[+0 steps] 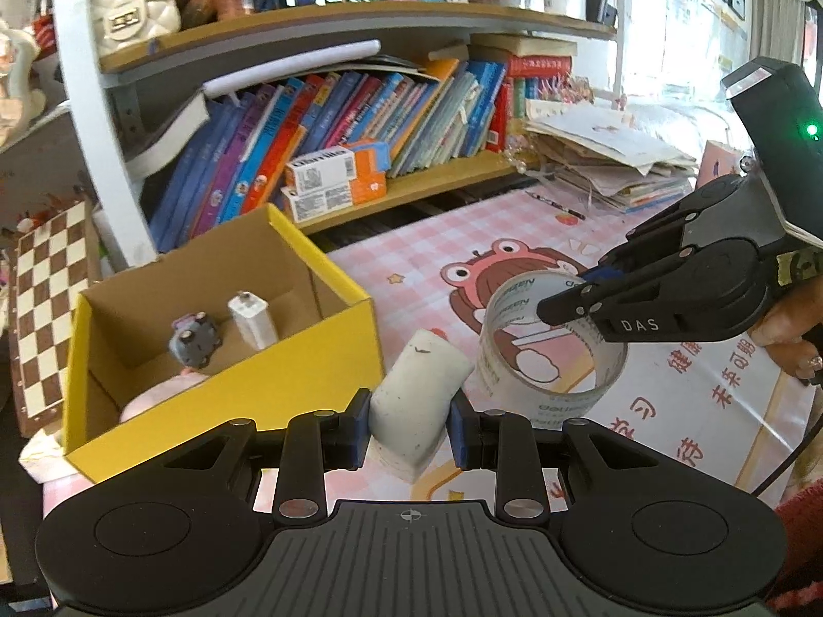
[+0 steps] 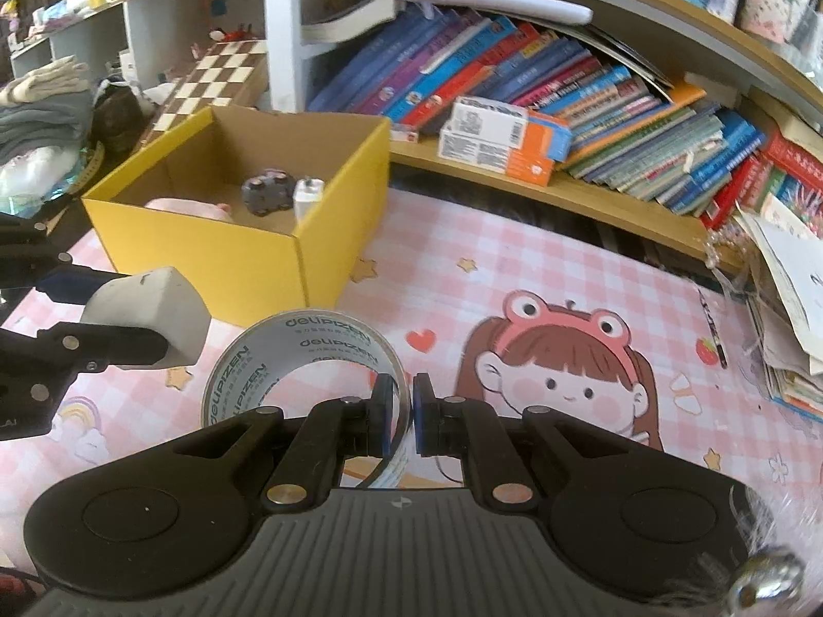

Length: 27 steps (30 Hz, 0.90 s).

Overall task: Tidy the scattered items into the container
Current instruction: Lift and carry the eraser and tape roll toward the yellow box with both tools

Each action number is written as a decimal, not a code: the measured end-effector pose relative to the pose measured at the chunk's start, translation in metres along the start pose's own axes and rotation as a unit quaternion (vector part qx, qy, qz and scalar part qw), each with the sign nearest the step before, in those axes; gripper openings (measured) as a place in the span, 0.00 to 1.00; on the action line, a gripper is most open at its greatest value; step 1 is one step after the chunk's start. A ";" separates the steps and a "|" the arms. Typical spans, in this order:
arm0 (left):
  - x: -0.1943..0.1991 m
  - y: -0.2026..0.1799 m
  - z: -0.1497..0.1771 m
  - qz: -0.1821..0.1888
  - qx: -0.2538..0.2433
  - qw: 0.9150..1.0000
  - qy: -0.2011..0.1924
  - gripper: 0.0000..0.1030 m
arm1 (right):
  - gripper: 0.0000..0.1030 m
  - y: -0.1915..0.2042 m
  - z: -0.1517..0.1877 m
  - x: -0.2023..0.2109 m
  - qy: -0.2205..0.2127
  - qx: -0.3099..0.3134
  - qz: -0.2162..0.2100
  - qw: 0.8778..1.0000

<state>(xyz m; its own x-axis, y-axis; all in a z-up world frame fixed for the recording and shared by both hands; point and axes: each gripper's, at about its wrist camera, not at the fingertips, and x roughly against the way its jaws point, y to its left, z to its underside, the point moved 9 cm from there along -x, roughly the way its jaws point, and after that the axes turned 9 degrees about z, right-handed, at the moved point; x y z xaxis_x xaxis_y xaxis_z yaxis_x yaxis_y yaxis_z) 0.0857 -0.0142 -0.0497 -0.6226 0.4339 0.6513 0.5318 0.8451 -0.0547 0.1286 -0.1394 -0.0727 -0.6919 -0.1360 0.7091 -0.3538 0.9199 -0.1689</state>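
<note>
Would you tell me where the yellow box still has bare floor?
In the yellow box, the far-left floor toward the chessboard lies bare. The near side is crowded: pink toy, grey toy, white charger.

Wrist views, close, sharing yellow box (image 1: pixel 226 360)

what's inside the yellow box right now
Inside the yellow box sit a small grey toy, a white charger plug and something soft and pink. The near wall covers part of the pink thing and the floor beside it.
</note>
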 end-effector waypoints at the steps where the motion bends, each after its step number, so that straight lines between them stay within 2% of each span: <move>1: 0.004 0.002 0.000 -0.001 0.001 1.000 -0.004 0.27 | 0.08 0.004 -0.003 0.001 -0.002 0.002 -0.001 1.000; 15: 0.049 0.049 -0.007 -0.028 0.020 0.998 -0.057 0.27 | 0.08 0.048 -0.048 0.013 -0.031 0.051 -0.010 0.998; 20: 0.060 0.071 -0.017 -0.042 0.026 0.996 -0.078 0.27 | 0.08 0.058 -0.071 0.015 -0.047 0.069 -0.008 0.996; 27: 0.067 0.097 -0.039 -0.059 0.011 0.994 -0.096 0.27 | 0.08 0.066 -0.104 0.014 -0.066 0.090 -0.005 0.994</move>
<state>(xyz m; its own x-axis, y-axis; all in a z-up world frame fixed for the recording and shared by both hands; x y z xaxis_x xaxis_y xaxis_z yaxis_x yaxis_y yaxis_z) 0.1174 0.0845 0.0182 -0.7792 0.3807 0.4978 0.4371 0.8994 -0.0036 0.1611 -0.0423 -0.0026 -0.7598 -0.2034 0.6175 -0.4605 0.8388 -0.2903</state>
